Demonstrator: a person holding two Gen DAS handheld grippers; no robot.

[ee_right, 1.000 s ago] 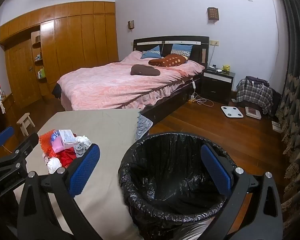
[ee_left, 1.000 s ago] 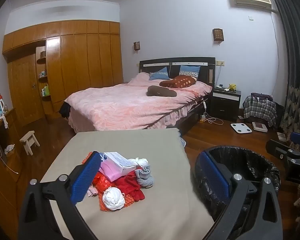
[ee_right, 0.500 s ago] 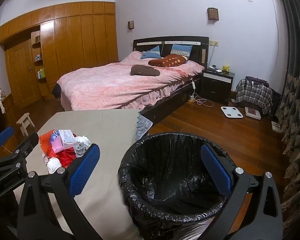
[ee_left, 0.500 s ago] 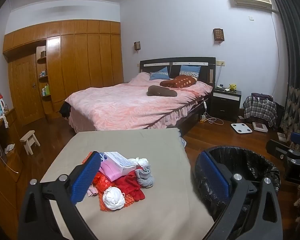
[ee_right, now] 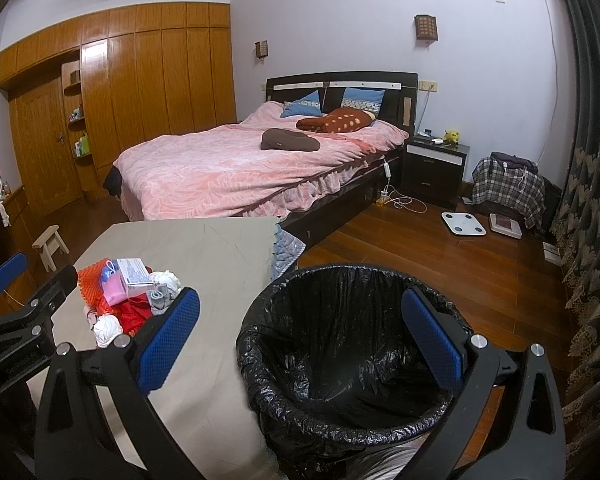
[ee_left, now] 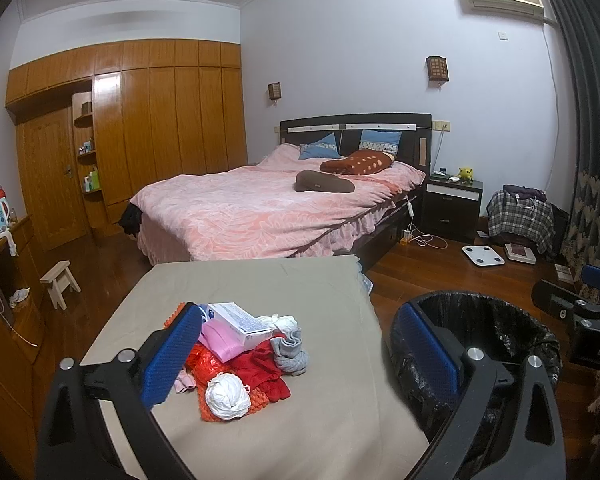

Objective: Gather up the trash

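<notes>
A pile of trash [ee_left: 244, 356] lies on the beige-covered table [ee_left: 308, 432]: a white paper ball [ee_left: 226, 396], red cloth, orange netting, a pink pack, a white box [ee_left: 242, 322] and a grey sock [ee_left: 292, 354]. It also shows in the right wrist view [ee_right: 128, 296]. A bin with a black liner [ee_right: 352, 360] stands to the table's right; it shows in the left wrist view [ee_left: 500, 332] too. My left gripper [ee_left: 300, 356] is open and empty, above the table's near side by the pile. My right gripper [ee_right: 300, 340] is open and empty over the bin's near rim.
A bed with a pink cover [ee_left: 260, 208] stands beyond the table. A nightstand [ee_left: 452, 204], a white scale [ee_left: 483, 256] and a plaid-covered chair [ee_left: 520, 216] are on the wooden floor at right. A small stool [ee_left: 58, 280] and a wooden wardrobe [ee_left: 140, 140] are at left.
</notes>
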